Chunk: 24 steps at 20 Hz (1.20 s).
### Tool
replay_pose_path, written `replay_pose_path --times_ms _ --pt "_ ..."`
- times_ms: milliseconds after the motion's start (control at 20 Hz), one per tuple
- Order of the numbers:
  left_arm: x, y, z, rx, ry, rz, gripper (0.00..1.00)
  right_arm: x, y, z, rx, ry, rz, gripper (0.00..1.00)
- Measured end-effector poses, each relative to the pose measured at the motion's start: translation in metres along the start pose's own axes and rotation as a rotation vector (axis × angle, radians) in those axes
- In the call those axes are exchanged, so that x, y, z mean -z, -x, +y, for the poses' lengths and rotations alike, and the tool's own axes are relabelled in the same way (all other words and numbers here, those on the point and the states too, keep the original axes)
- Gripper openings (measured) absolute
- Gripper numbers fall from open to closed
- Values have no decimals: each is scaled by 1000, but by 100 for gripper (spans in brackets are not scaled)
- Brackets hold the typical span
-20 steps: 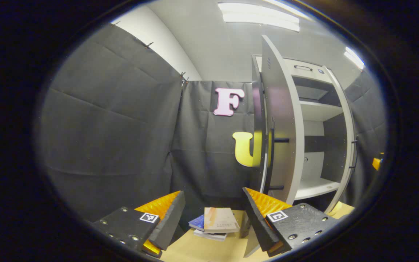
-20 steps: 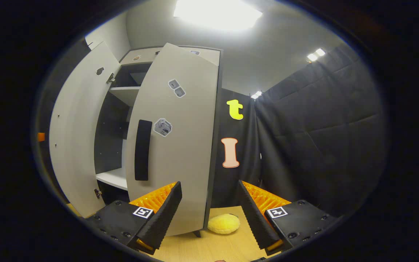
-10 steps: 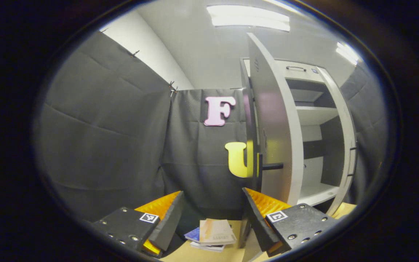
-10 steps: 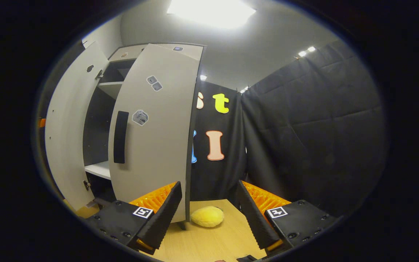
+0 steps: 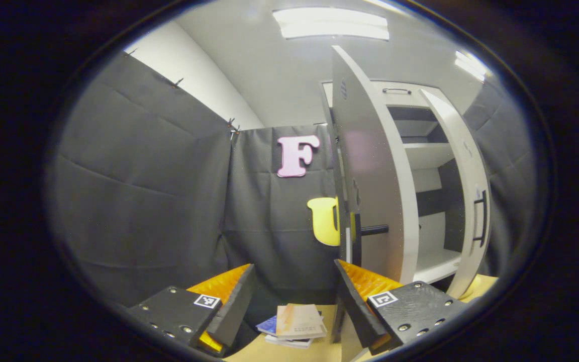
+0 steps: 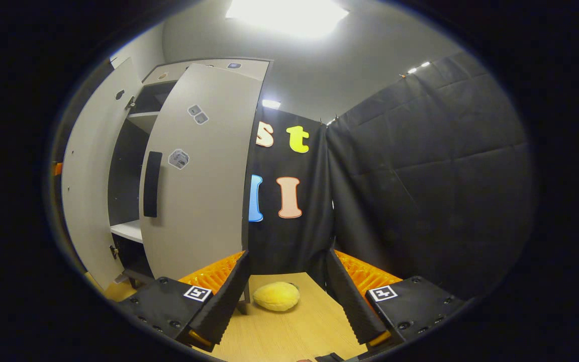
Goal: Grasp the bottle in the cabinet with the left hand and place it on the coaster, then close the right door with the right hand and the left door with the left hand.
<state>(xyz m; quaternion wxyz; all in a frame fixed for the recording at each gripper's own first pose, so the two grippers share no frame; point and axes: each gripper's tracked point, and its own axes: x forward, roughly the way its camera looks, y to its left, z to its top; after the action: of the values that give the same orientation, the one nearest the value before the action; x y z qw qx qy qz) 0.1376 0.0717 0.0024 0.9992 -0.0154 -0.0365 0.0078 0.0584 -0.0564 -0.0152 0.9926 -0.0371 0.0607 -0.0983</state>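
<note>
Cabinet doors ajar; jaws apparently empty

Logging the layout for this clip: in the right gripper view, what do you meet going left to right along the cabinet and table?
Left door → open cabinet interior with shelf → right door with its dark handle → yellow plush item on the table.

In my left gripper view, the left door stands edge-on at centre and hides the left part of the cabinet interior, while my finger covers the right edge of the stack of books at the bottom. In my right gripper view, the right door covers most of the shelves, and its 3 stickers are too small to make out.
</note>
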Motion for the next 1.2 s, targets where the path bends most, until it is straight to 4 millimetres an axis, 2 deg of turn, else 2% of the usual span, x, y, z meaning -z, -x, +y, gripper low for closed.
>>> replay_pose_path --times_ms 50,100,150,550,750,1050,1150,1200 --pt "-3 -1 -7 13 5 -7 98 0 0 -1 -3 6 0 98" --pt "-5 -3 -13 21 6 -14 91 0 1 -3 -4 12 -1 98" --pt "-7 -5 -15 25 5 -19 98 -1 1 -6 -1 18 -1 98" --pt "-11 -8 -38 47 35 -27 98 7 10 -33 17 7 22 98" --pt "-11 -11 -55 87 44 -25 98 6 12 -37 14 21 24 98" --pt "-12 -26 -86 128 37 -28 98 10 18 -50 22 48 29 98" --pt "-10 -24 -89 127 28 -19 84 13 20 -55 21 47 35 98" --pt "-11 -23 -89 119 18 -22 98 14 20 -57 17 47 37 98"
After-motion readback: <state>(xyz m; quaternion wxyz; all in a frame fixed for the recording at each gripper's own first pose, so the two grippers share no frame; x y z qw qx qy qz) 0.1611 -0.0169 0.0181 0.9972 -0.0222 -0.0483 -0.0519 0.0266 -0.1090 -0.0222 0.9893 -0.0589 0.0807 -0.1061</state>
